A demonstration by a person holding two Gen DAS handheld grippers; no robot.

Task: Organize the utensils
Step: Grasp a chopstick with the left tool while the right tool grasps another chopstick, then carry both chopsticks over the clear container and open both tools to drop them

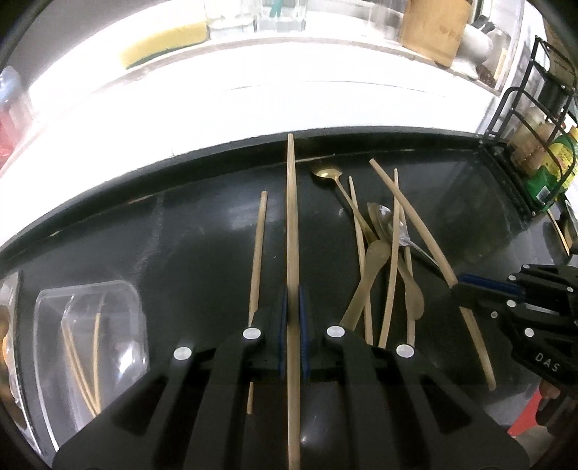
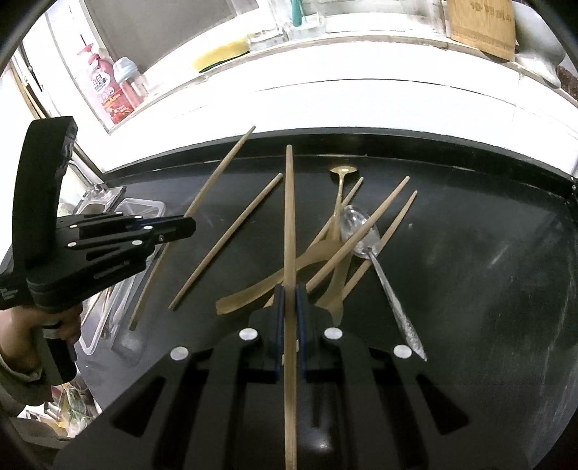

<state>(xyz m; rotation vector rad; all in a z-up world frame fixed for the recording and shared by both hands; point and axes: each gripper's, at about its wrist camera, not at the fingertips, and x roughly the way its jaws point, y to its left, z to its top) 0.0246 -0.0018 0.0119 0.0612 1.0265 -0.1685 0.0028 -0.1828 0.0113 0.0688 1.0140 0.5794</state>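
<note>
Left gripper (image 1: 293, 307) clamps one chopstick (image 1: 292, 231); right gripper (image 2: 290, 307) clamps another chopstick (image 2: 289, 224). Five more loose chopsticks lie on the black counter (image 2: 469, 253), one apart, four in the pile (image 1: 383, 253) with two spoons and two gold knives. Clear container (image 1: 90, 336) at left holds more chopsticks. White ledge (image 1: 216, 108) behind carries a sponge (image 1: 162, 41).

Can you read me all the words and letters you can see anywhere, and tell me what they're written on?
"DAS": white letters on the black body of the right gripper, seen from the left wrist view.
Wooden block on the back ledge: printed letters, too blurred to read.
Red-and-white bottle: label print too small to read.
Green bottle in the wire rack: label unreadable.
</note>
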